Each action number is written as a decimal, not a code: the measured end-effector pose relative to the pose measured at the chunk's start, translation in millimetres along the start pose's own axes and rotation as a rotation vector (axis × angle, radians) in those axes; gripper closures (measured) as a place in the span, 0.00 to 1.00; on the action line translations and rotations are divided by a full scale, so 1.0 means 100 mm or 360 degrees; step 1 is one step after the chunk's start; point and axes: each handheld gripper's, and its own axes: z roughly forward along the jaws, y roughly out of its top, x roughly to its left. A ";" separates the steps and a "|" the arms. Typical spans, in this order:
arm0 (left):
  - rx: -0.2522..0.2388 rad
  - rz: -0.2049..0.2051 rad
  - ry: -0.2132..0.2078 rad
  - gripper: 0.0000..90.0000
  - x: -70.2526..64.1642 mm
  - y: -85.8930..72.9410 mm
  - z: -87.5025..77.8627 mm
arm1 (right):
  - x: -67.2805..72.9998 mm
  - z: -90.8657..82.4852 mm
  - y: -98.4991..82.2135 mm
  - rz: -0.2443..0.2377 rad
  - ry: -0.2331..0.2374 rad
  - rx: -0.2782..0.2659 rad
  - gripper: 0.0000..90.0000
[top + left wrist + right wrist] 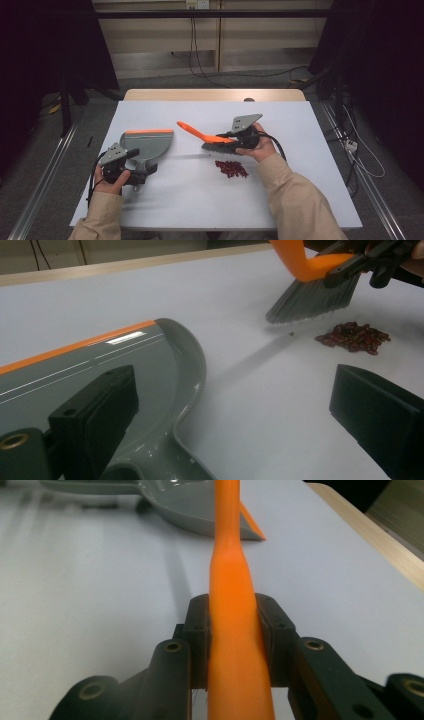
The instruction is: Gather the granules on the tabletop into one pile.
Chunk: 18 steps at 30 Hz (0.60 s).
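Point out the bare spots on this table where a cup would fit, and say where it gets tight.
Free: the near strip of the table between the two sleeves, the far strip behind the dustpan and brush, and the far right corner. Tight: the middle right, where the brush, the beans and the right gripper sit together; also beside the left gripper at the dustpan's handle.

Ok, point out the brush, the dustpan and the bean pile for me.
brush (218, 144): high view, on its grey bristles.
dustpan (149, 146): high view, on the grey tray.
bean pile (355, 336): left gripper view, on the middle of the red heap.
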 end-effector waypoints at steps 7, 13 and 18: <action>0.0000 -0.0002 0.0004 0.06 0.00 -0.01 -0.01 | 0.04 0.01 -0.06 -0.0087 0.0104 0.0072 0.79; -0.0003 -0.0003 0.0002 0.06 -0.01 -0.01 -0.01 | 0.08 -0.19 -0.14 -0.0083 0.0104 0.0109 0.79; -0.0004 0.0003 0.0001 0.06 -0.01 0.00 -0.01 | 0.09 -0.31 -0.15 -0.0042 0.0075 0.0075 0.79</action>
